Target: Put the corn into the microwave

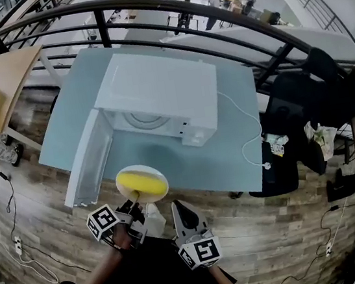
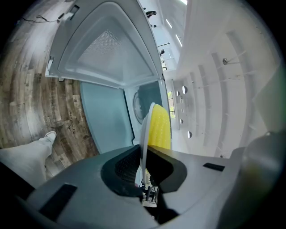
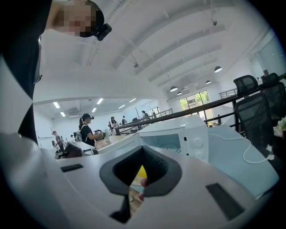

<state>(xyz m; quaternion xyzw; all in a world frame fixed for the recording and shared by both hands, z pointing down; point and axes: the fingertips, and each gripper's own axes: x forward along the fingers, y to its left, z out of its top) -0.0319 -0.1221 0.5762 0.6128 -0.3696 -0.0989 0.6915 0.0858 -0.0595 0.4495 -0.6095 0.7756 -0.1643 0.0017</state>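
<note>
A white plate (image 1: 156, 172) carrying yellow corn (image 1: 141, 182) hovers over the near edge of the blue-grey table (image 1: 231, 153). My left gripper (image 1: 132, 208) is shut on the plate's near rim. In the left gripper view the plate (image 2: 145, 134) stands edge-on between the jaws (image 2: 144, 157), with the corn (image 2: 160, 129) on its right face. The white microwave (image 1: 157, 91) stands beyond with its door (image 1: 91, 158) swung open to the left, and its turntable (image 2: 142, 105) shows. My right gripper (image 1: 182, 211) hangs just right of the plate, jaws together and holding nothing; past its tips (image 3: 142, 176) a sliver of corn (image 3: 141, 171) shows.
A white cable (image 1: 250, 136) runs from the microwave across the table's right side to its near corner. A black railing (image 1: 165, 8) curves behind the table. Black office chairs (image 1: 293, 122) stand at the right, a wooden desk (image 1: 4, 74) at the left. People stand far off.
</note>
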